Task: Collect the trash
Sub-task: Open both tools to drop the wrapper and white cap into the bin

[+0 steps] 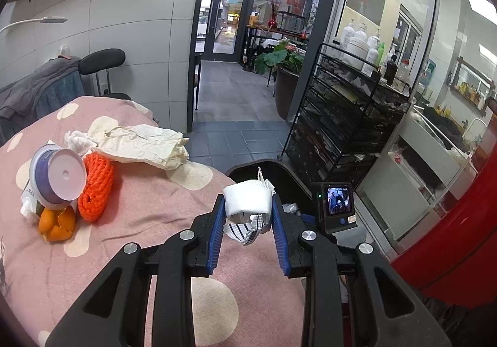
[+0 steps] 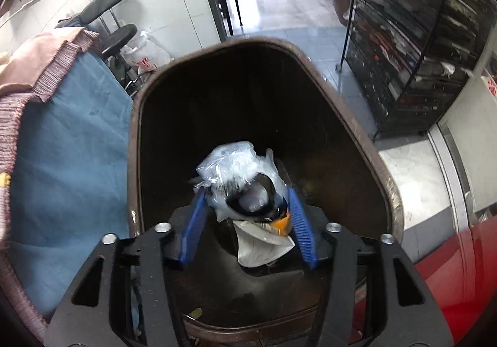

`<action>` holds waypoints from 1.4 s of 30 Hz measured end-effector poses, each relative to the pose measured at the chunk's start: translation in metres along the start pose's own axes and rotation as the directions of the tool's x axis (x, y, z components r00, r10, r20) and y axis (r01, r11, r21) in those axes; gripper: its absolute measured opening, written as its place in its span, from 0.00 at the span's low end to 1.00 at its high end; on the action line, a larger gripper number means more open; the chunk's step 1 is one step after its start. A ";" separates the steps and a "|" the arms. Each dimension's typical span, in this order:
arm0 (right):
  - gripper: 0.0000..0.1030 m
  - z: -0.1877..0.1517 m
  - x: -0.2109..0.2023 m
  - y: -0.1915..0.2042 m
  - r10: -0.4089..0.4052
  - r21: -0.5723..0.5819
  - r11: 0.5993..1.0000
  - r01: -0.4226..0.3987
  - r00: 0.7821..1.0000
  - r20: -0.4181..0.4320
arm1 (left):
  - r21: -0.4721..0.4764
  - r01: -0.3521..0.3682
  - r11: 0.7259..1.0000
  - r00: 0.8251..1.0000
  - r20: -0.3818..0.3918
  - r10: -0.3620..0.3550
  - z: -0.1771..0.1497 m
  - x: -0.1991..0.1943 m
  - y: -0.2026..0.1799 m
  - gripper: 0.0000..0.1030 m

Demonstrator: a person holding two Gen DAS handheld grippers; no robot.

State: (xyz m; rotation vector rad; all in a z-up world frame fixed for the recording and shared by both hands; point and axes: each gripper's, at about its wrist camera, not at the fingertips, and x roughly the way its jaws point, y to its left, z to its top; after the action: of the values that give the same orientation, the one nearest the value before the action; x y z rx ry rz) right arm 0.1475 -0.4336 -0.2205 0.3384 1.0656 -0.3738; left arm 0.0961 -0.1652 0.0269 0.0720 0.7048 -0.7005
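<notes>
Plastic wrapper (image 2: 239, 166) over dark bin (image 2: 357, 129)

The bed had a pink blanket with cream dots (image 1: 149, 210) over it, with a small heap of rubbish at the far end. An orange knitted thing (image 1: 95, 188) lay beside a tipped-over purple tub (image 1: 57, 177), with orange peel (image 1: 57, 224) just in front of the tub. Behind those sat a crumpled cream paper bag (image 1: 146, 143) and some scrunched white tissue (image 1: 77, 140).
</notes>
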 end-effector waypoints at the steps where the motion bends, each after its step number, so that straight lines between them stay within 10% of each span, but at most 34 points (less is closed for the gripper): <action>1: 0.60 -0.002 -0.002 -0.001 -0.003 0.004 1.000 0.003 1.000 0.002 | 0.001 0.001 1.000 1.000 -0.005 -0.001 0.000 0.002 -0.001 0.28; 5: 0.73 -0.009 -0.015 -0.007 0.007 0.017 1.000 -0.008 1.000 0.020 | 0.002 0.014 1.000 1.000 -0.023 -0.014 0.001 0.010 -0.006 0.28; 42: 0.76 -0.069 -0.119 -0.040 0.057 0.091 0.993 -0.070 0.989 0.140 | 0.193 -0.004 0.981 0.961 -0.270 0.057 0.003 0.160 -0.092 0.31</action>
State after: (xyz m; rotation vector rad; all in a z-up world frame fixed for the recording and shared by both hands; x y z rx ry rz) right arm 0.0243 -0.4226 -0.1484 0.4256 0.9021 -0.3866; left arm 0.1282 -0.3280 -0.0546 0.3614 0.8987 -0.7341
